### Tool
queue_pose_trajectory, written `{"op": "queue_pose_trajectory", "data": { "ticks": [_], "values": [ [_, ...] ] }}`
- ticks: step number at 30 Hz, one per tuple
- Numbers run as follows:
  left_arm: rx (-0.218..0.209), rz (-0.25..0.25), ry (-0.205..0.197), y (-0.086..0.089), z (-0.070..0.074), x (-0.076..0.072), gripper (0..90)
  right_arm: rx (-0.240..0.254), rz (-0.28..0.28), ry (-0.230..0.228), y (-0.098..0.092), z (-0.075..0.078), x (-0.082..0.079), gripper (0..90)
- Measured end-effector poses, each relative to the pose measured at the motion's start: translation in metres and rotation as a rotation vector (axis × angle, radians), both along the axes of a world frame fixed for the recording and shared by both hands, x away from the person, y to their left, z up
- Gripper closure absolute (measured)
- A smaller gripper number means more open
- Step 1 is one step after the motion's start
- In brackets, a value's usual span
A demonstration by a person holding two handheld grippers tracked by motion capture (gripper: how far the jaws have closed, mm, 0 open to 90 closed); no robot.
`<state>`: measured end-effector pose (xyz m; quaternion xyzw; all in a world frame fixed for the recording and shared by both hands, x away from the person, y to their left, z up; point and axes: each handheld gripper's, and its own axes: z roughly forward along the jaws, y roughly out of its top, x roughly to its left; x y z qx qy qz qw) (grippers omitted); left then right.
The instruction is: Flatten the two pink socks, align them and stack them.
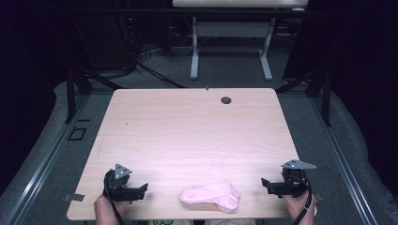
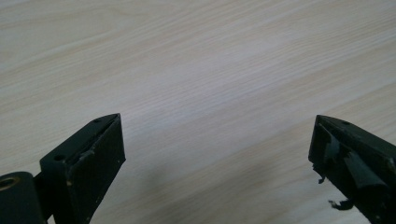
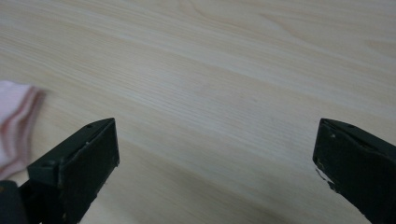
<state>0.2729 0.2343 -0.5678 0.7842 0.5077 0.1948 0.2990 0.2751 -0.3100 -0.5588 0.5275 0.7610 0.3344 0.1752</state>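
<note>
On the left side of the desk (image 1: 187, 126), near its front edge, I hold my left tool (image 1: 143, 189) low over the wood, and its jaws stand wide apart with nothing between them; in the left gripper view I see only bare wood grain between the two black jaws. In the middle, close to the front edge, the pink sock (image 1: 211, 196) lies flat and folded over itself, and it is well apart from both tools. On the right side my right tool (image 1: 265, 183) is also low and points inward toward the sock, with its jaws fully spread and empty; in the right gripper view the ribbed cuff of the sock (image 3: 14, 126) shows at the left border, beside the left jaw but not touching it. I judge that the step in hand is a pause between grips: the sock rests free on the desk and neither tool holds it. If more work on the sock is wanted, I think the next move calls for bringing one tool inward, low over the desk, until an edge of the soft cloth lies between the jaws, and then closing gently so that the cloth does not slide away.
</note>
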Motion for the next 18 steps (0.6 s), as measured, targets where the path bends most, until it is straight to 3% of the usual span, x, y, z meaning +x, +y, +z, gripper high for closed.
{"op": "queue_pose_trajectory", "data": {
  "ticks": [7,12,18],
  "values": [
    [0.014,0.039,-0.006,0.009,-0.018,0.007,0.2,-0.025,-0.042,0.021,-0.012,-0.021,0.004,0.0],
    [-0.028,0.058,-0.057,0.014,-0.025,0.008,0.0,-0.062,-0.052,-0.010,-0.013,-0.028,0.003,0.0],
    [-0.027,0.049,-0.055,0.017,-0.025,0.013,0.0,-0.068,-0.068,-0.046,-0.012,-0.031,0.001,0.0]
  ]
}}
